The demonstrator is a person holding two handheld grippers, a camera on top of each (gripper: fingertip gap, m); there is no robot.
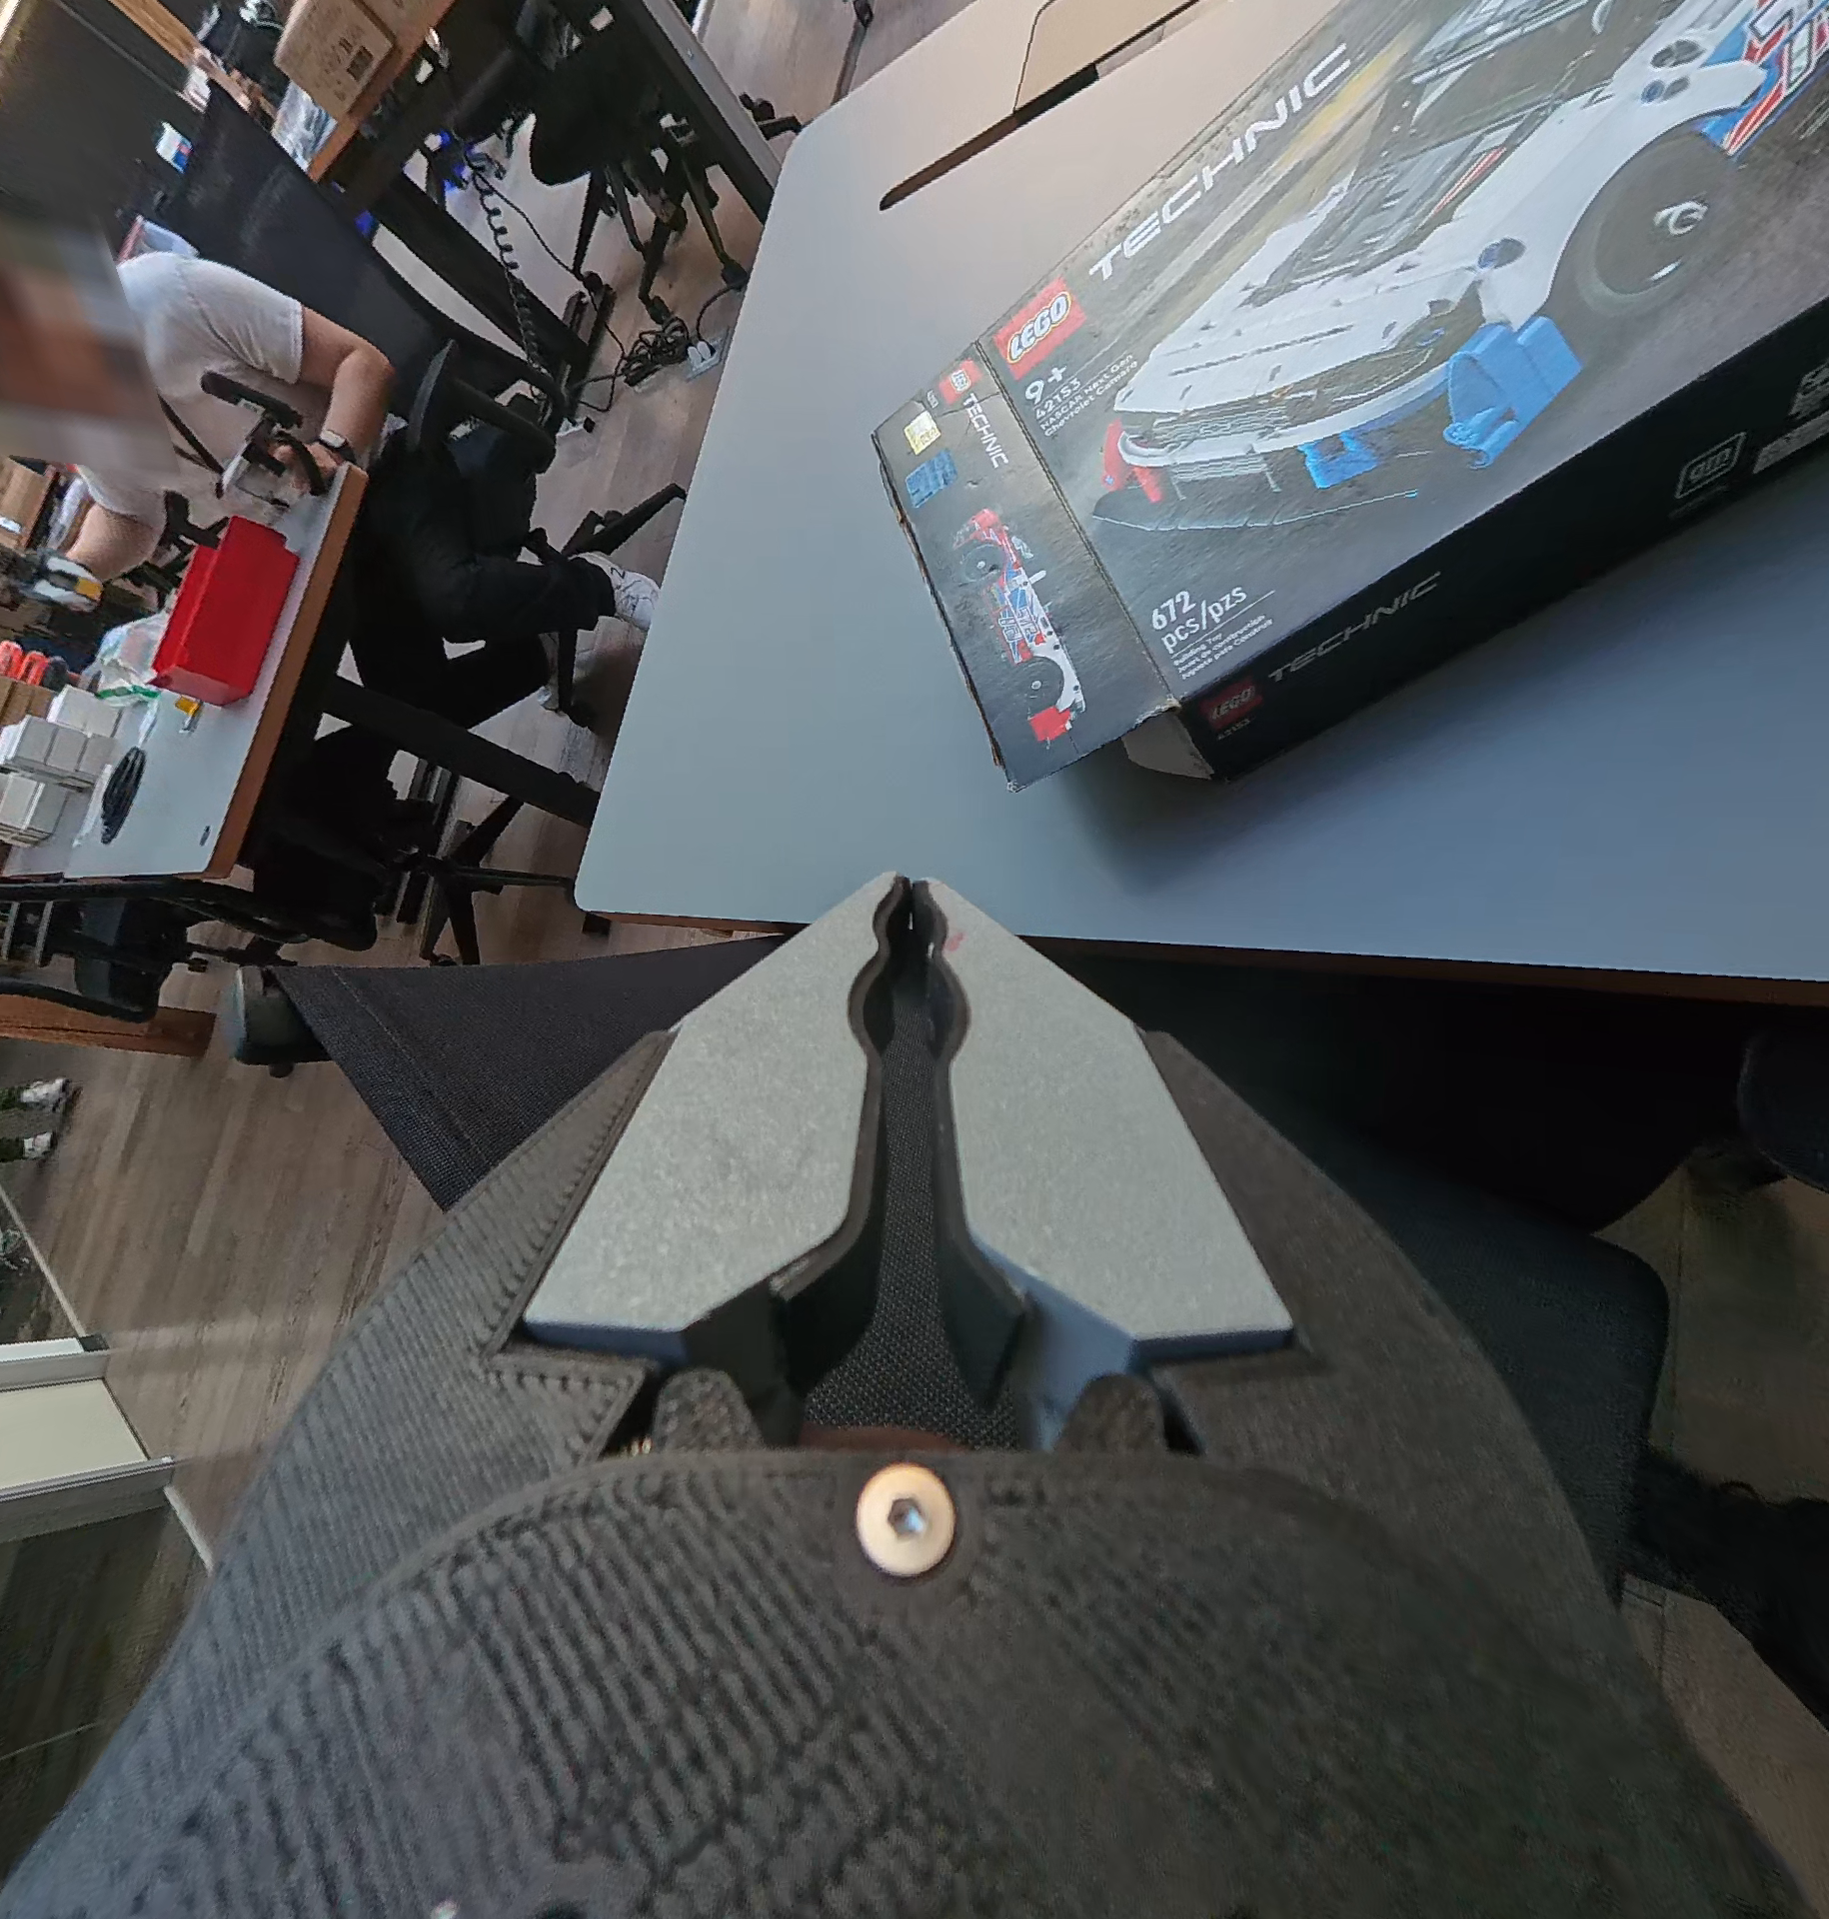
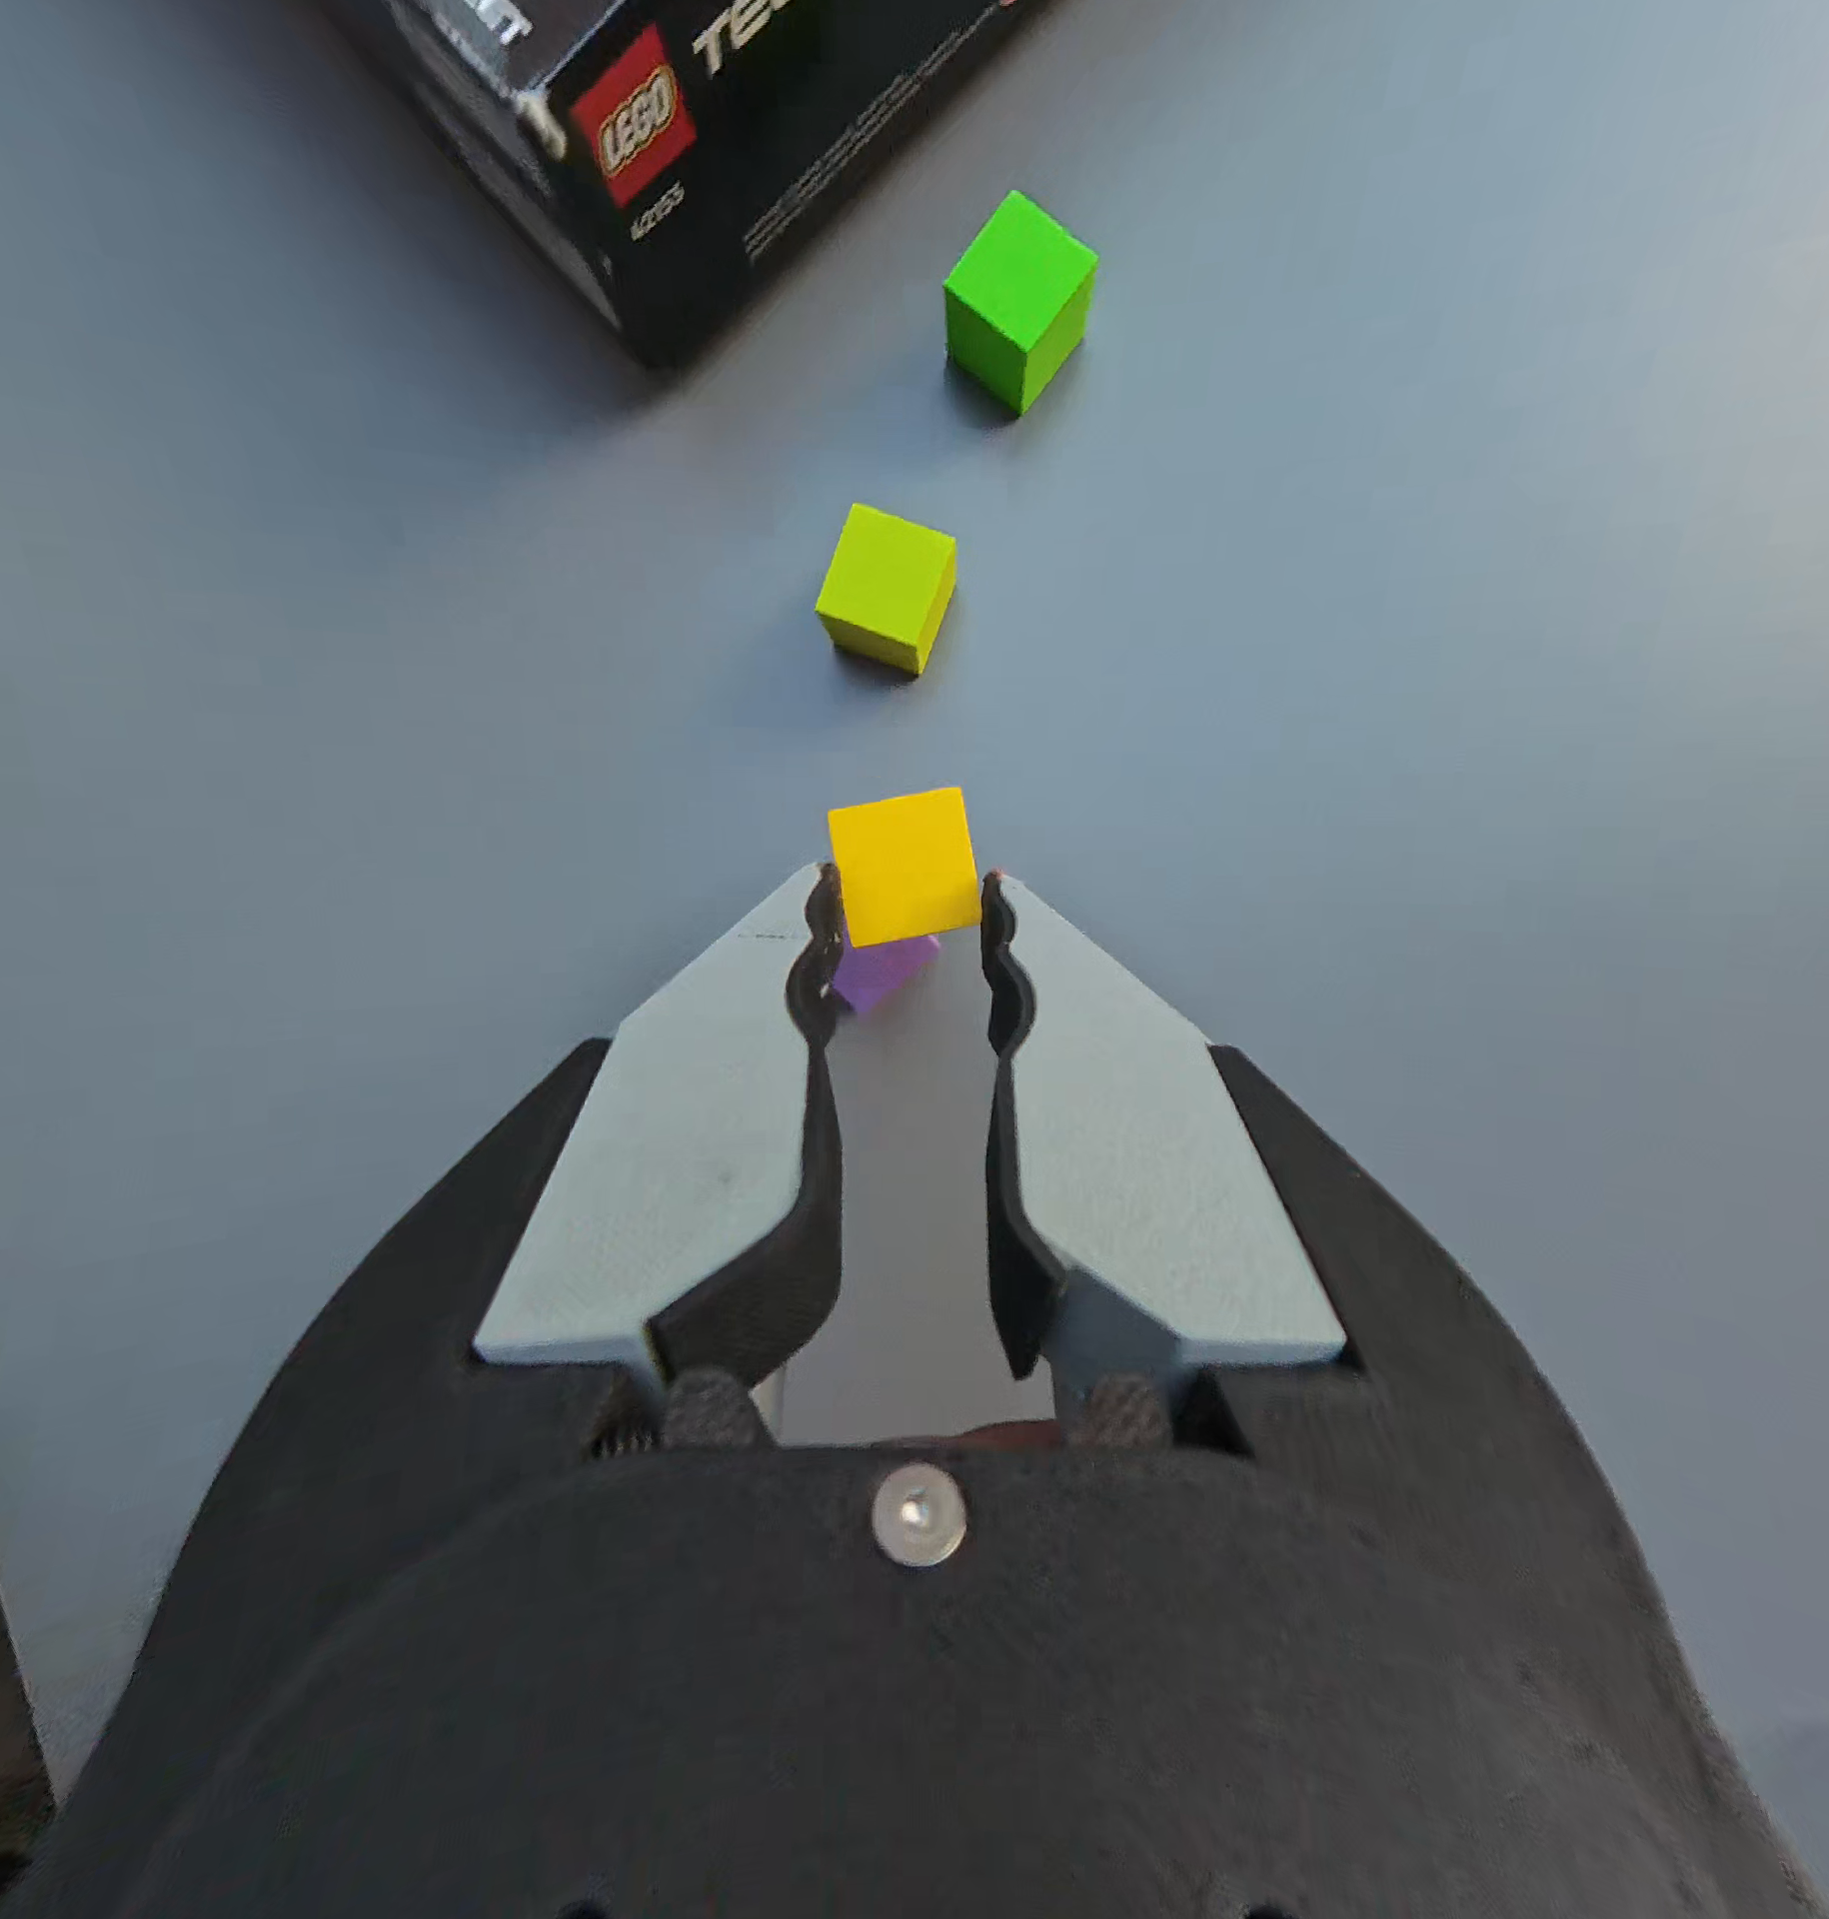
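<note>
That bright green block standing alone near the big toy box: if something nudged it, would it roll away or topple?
Probably neither. The green block is a cube resting flat on the smooth grey table, so it would most likely slide, not roll. It looks about as wide as tall, so tipping seems unlikely. Its crisp edges suggest it is stiff and solid.

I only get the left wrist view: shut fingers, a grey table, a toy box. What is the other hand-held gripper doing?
Observer: The right hand-held gripper grips a yellow cube between its fingertips.
Operator: Anything under it?
Observer: A purple cube on the table, partly hidden by the yellow one.
Operator: More cubes?
Observer: Two ahead: a yellow-green cube, then a green cube near the box corner.
</note>
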